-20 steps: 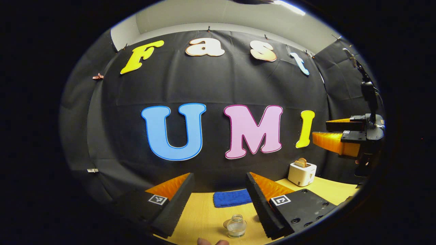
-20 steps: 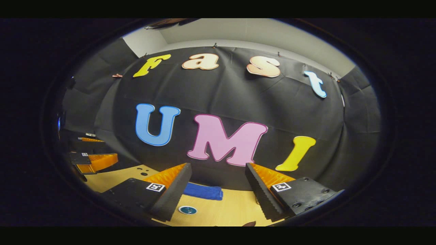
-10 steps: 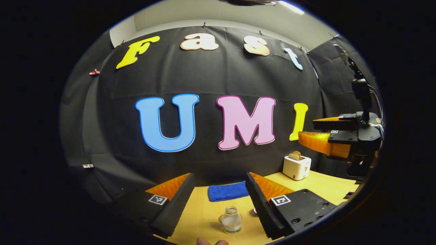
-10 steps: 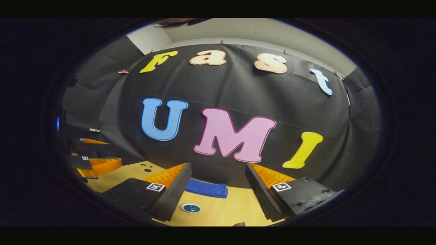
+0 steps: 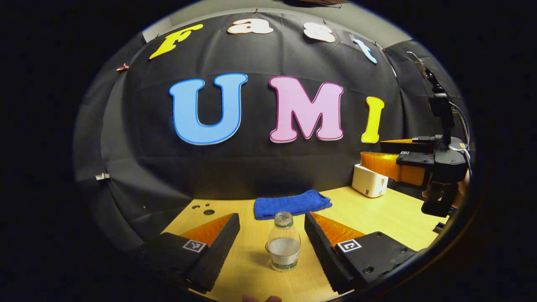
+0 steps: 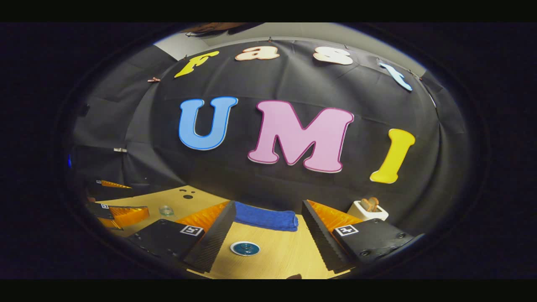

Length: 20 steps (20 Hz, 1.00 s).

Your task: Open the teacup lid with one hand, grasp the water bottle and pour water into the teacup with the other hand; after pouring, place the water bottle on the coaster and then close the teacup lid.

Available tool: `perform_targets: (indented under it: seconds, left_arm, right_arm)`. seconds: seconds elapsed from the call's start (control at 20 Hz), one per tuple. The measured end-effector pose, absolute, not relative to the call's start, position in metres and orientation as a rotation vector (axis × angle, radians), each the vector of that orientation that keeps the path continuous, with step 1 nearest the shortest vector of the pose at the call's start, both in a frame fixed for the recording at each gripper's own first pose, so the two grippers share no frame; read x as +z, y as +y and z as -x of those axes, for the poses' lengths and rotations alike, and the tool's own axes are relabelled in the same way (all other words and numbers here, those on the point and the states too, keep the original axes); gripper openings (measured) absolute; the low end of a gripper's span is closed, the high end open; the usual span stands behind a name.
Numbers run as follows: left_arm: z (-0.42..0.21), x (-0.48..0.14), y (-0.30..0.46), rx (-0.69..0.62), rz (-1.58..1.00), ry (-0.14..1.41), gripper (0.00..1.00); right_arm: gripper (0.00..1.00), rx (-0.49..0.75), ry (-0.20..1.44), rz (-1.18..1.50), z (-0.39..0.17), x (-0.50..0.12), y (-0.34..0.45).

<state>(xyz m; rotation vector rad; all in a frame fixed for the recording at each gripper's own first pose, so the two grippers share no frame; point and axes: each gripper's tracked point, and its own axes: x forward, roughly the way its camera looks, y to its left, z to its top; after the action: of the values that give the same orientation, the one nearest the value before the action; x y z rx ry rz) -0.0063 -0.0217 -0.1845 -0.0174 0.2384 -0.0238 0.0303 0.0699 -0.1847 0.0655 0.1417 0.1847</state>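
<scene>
A clear, capless water bottle (image 5: 284, 242), partly filled, stands upright on the wooden table (image 5: 377, 214). It is just ahead of my left gripper (image 5: 272, 215), which is open, and it touches neither finger. In the right gripper view the bottle's top (image 6: 166, 209) shows beside the left gripper (image 6: 136, 199). My right gripper (image 6: 268, 205) is open above the table. Between and below its fingers lies a small round teal disc with a pale rim (image 6: 245, 248), perhaps the coaster. The right gripper (image 5: 372, 150) hangs in the air at the right.
A folded blue towel (image 5: 291, 203) lies at the table's back edge, and the same towel (image 6: 264, 218) sits just beyond the teal disc. At the back right stands a white toaster (image 5: 369, 180), toast showing in the toaster (image 6: 367, 209). Small holes (image 5: 208, 212) mark the table's back left.
Both views have tipped downward, so more table shows. The bottle now looks larger and sits farther up between the left fingers. The toaster has come into the right gripper view.
</scene>
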Motion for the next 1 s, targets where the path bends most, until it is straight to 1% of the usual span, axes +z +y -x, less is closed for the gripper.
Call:
perform_targets:
  seconds: [0.1,0.15,0.35,0.55,0.8,0.85,0.9,0.95,1.0]
  left_arm:
    - [0.004,-0.208,-0.026,-0.031,0.016,0.242,0.97]
    - [0.001,-0.232,-0.029,-0.039,0.003,0.258,0.98]
    - [0.003,-0.289,-0.043,-0.054,-0.009,0.299,0.98]
    - [-0.008,-0.323,-0.052,-0.049,0.017,0.321,0.98]
    - [-0.022,-0.339,-0.065,-0.060,0.018,0.309,0.98]
    - [-0.026,-0.339,-0.066,-0.062,0.018,0.306,0.98]
    - [-0.028,-0.341,-0.067,-0.060,0.016,0.302,0.98]
    - [-0.031,-0.340,-0.066,-0.058,0.013,0.299,0.98]
    - [-0.033,-0.342,-0.066,-0.056,0.012,0.300,0.98]
  right_arm:
    - [0.97,0.196,0.152,-0.067,-0.034,-0.212,0.075]
    - [0.97,0.208,0.170,-0.072,-0.035,-0.238,0.081]
    - [0.98,0.237,0.201,-0.082,-0.039,-0.288,0.097]
    - [0.97,0.277,0.230,-0.086,-0.045,-0.331,0.117]
    - [0.95,0.308,0.287,-0.107,-0.054,-0.368,0.134]
    - [0.94,0.306,0.299,-0.110,-0.057,-0.375,0.134]
    - [0.91,0.311,0.313,-0.121,-0.057,-0.380,0.135]
    - [0.82,0.312,0.326,-0.130,-0.058,-0.384,0.135]
    - [0.78,0.319,0.339,-0.138,-0.058,-0.388,0.137]
